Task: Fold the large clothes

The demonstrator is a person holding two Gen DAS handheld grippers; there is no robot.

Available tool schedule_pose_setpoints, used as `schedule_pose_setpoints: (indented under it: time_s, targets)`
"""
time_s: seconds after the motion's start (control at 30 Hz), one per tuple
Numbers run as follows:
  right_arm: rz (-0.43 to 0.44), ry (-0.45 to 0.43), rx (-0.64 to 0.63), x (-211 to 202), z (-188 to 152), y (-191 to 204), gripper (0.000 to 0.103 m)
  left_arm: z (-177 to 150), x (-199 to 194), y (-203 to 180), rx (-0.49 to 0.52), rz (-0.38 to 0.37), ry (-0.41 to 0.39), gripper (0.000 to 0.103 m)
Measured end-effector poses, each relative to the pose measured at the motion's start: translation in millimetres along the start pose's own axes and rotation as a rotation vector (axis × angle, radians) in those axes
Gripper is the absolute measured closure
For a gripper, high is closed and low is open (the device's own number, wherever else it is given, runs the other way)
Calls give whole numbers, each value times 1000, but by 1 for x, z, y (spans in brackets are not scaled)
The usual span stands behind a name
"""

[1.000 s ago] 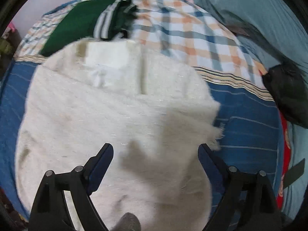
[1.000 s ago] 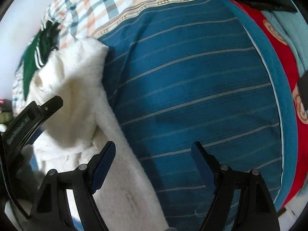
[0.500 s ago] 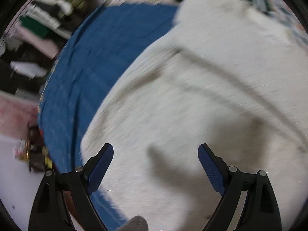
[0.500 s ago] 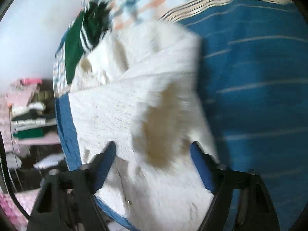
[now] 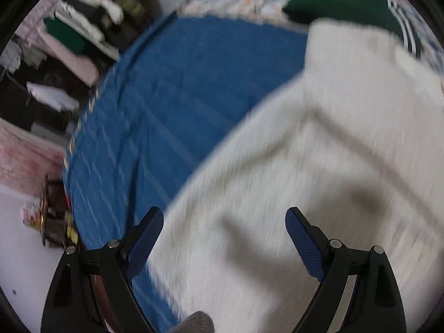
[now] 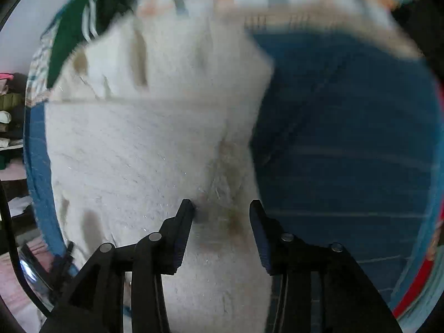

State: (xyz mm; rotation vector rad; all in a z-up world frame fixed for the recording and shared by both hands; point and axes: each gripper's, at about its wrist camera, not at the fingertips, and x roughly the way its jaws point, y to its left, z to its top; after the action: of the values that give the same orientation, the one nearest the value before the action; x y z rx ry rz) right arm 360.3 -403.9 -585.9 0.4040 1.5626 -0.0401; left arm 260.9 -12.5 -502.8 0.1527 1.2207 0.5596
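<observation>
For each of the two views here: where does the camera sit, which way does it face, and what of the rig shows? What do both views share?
Left wrist: sits on the left gripper, facing steeply down at the white garment and blue bedspread; both fingers show, wide apart, nothing between them.
Right wrist: sits on the right gripper, facing almost straight down at the garment's edge; jaws opening, fabric lying between them.
Shared: the garment, the bedspread, the green garment and the shelves of clothes.

Both wrist views look steeply down, close, sharing the white garment [image 5: 319, 166].
</observation>
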Motion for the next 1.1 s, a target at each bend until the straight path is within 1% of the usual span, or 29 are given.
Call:
schedule_pose_setpoints:
  time_s: [0.03,0.07,0.1,0.13,0.17,0.23,0.3,0.37,0.4,0.43,0.47,0.5,0.57,0.63,0.73,0.77,0.8,0.87,0.9,0.93,0.97,1.0,1.03,1.07,1.1]
  targets:
    - [2,-43,4,-14,-1,1,54,13,-1,-7,9,4,-24,13]
    - [32,-98,13,-31,5,9,49,25,0,-14,21,7,-39,13]
    - [76,-114,14,-38,11,16,43,42,2,-27,38,5,-53,13]
    - [117,-109,10,-37,21,25,43,54,5,-37,49,3,-62,13]
    - [147,-99,2,-31,34,37,43,65,9,-48,62,4,-74,13]
    - [156,-81,-37,-7,61,64,43,88,26,-75,102,15,-85,13]
    - [131,-36,-70,28,88,88,43,103,46,-97,159,39,-86,13]
    - [94,9,-77,60,115,94,43,109,62,-113,215,57,-80,13]
    - [83,47,-94,82,125,101,45,111,63,-115,222,55,-81,13]
    - [65,75,-104,99,132,106,68,112,62,-115,227,50,-93,13]
    - [47,78,-114,109,135,111,89,112,60,-115,233,46,-104,13]
    - [46,79,-129,114,136,116,95,111,58,-113,244,41,-112,13]
    - [1,43,-167,111,134,129,97,111,56,-109,248,32,-116,13]
    - [13,-31,-163,94,133,135,97,112,55,-106,242,18,-115,13]
    - [54,-138,-82,69,137,131,97,117,55,-104,226,12,-108,13]
    - [56,-148,-76,68,142,131,98,119,54,-104,222,15,-107,13]
    - [58,-139,-63,71,145,130,97,125,57,-104,217,16,-103,13]
    - [50,-89,-33,88,151,122,96,127,52,-101,200,12,-99,13]
    - [47,-15,-61,102,155,122,91,128,45,-96,183,6,-101,13]
    - [60,19,-62,103,155,119,82,127,38,-90,168,-1,-105,13]
    - [93,44,-49,96,152,113,75,124,30,-82,151,-10,-112,13]
    - [120,26,-50,80,147,107,57,118,20,-73,135,-17,-117,13]
    - [125,0,-55,65,142,101,44,110,13,-63,110,-40,-105,13]
    - [109,-54,-59,38,131,89,43,98,6,-53,105,-37,-99,13]
    - [97,-82,-56,23,124,81,43,87,4,-47,104,-32,-93,13]
